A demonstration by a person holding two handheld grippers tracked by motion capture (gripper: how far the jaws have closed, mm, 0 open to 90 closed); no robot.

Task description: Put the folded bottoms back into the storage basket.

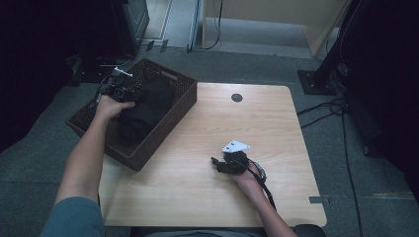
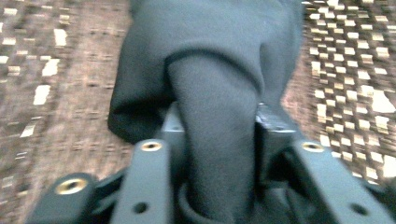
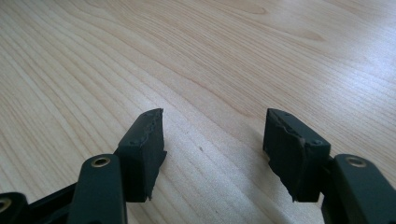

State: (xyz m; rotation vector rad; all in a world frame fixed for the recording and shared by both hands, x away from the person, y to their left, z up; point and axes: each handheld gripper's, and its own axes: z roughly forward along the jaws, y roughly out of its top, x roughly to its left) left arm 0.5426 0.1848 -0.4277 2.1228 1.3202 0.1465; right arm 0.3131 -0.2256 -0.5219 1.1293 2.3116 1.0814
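The left claw (image 1: pixel 129 93) sat inside the woven basket (image 1: pixel 180 101) at the surface's (image 1: pixel 276 128) ten o'clock edge, a fold of black cloth (image 2: pixel 210 70) between its jaws, grip uncertain. The right claw (image 1: pixel 215 163), open and empty, rested at five o'clock on bare wood.

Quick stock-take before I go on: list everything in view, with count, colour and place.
Basket: one, dark brown wicker, overhanging the table's left edge.
Cloth: one, black, in the basket; a fold runs between the left gripper's jaws.
Table: one, light wood, centre.
Cables: several, black, on the grey floor at right.
Left gripper: one, black, over the basket; whether the pads press the cloth is unclear.
Right gripper: one, black, jaws open over bare table.
Forearms: two, rising from the bottom edge; teal sleeve on the left.
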